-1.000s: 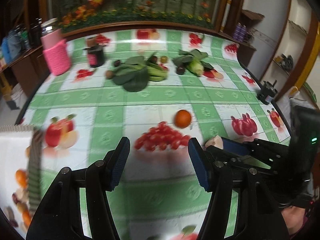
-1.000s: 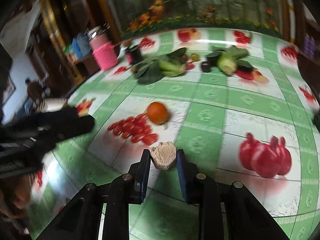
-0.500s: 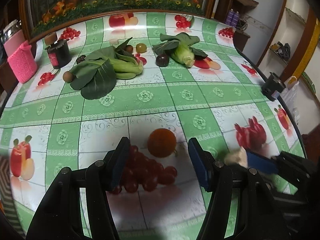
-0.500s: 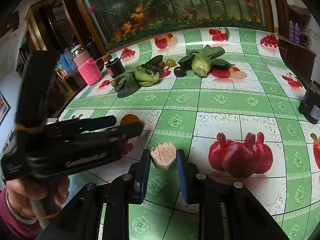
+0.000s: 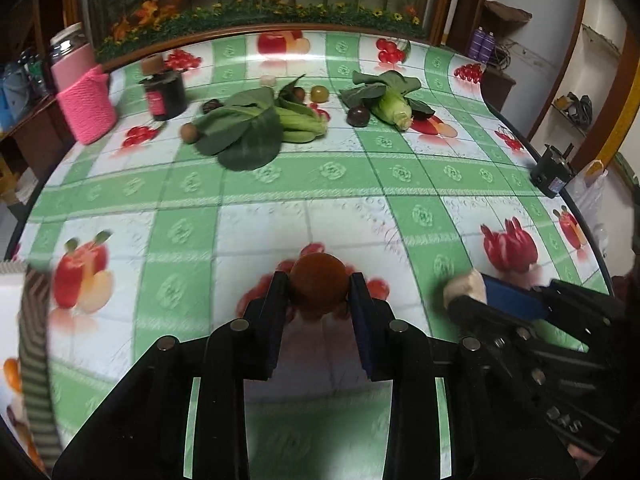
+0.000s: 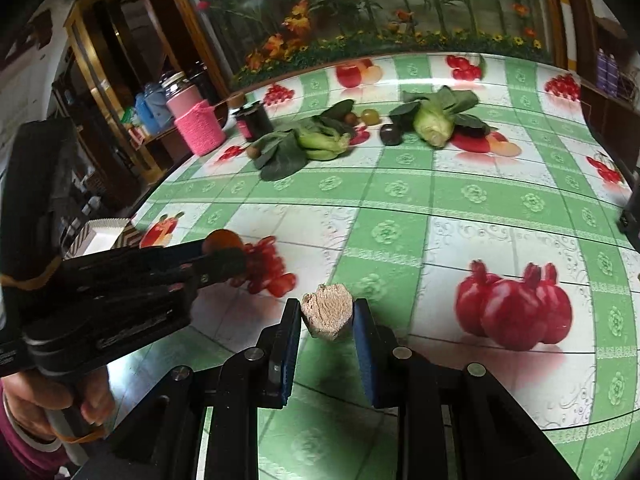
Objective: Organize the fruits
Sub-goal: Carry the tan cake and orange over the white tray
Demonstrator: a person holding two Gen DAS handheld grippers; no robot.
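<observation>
At the lower centre of the left wrist view, the left claw [image 5: 319,294] has just been closing and grips the orange [image 5: 318,285] on the worktop [image 5: 320,184]; the right claw [image 6: 327,316] pinches a beige chunk [image 6: 327,314]. Next, probably, a steady lift.

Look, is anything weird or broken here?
Yes. The right gripper is shut on a tan chunk with a rough, torn-looking face, like a piece broken off something; what it is I can't tell. The left gripper has just been closing on a whole orange.
</observation>
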